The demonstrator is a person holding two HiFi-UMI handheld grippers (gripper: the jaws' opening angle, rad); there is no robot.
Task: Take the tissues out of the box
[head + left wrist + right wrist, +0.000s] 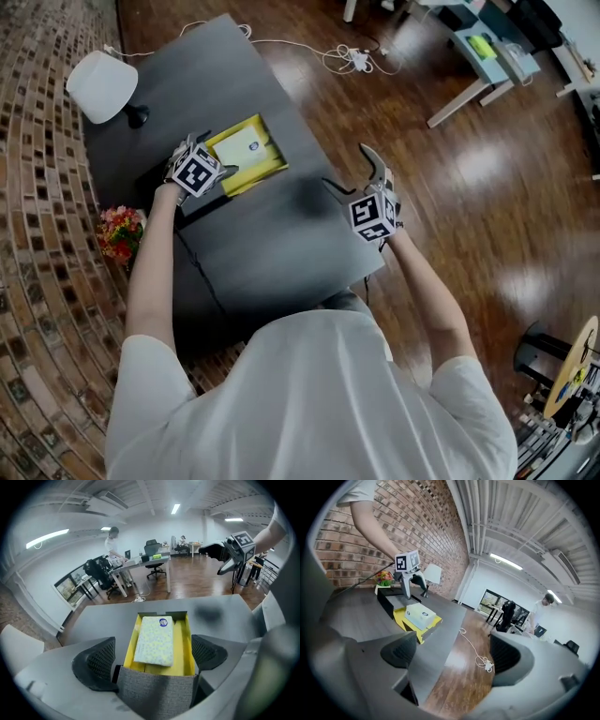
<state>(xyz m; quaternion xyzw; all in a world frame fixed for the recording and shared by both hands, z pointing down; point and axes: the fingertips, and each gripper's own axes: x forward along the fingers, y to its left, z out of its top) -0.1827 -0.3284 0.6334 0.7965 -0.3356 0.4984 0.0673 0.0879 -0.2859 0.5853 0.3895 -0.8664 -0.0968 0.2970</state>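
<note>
An open yellow box [251,161] lies on the dark grey table [272,253], with a pale patterned tissue pack [155,640] lying in it. The box's grey fabric sleeve [157,691] sits at the near end. My left gripper [214,174] hangs over that end. Its jaws are apart and stand on either side of the sleeve, close to its sides; the right gripper view shows this gripper [410,585] above the box [417,617]. My right gripper [354,172] is open and empty at the table's right edge, apart from the box.
A white lamp [101,84] stands at the table's far left corner. A bunch of flowers [120,232] sits at the left edge. A white cable [347,58] trails over the wooden floor. Office desks and chairs [154,559] with people stand further back.
</note>
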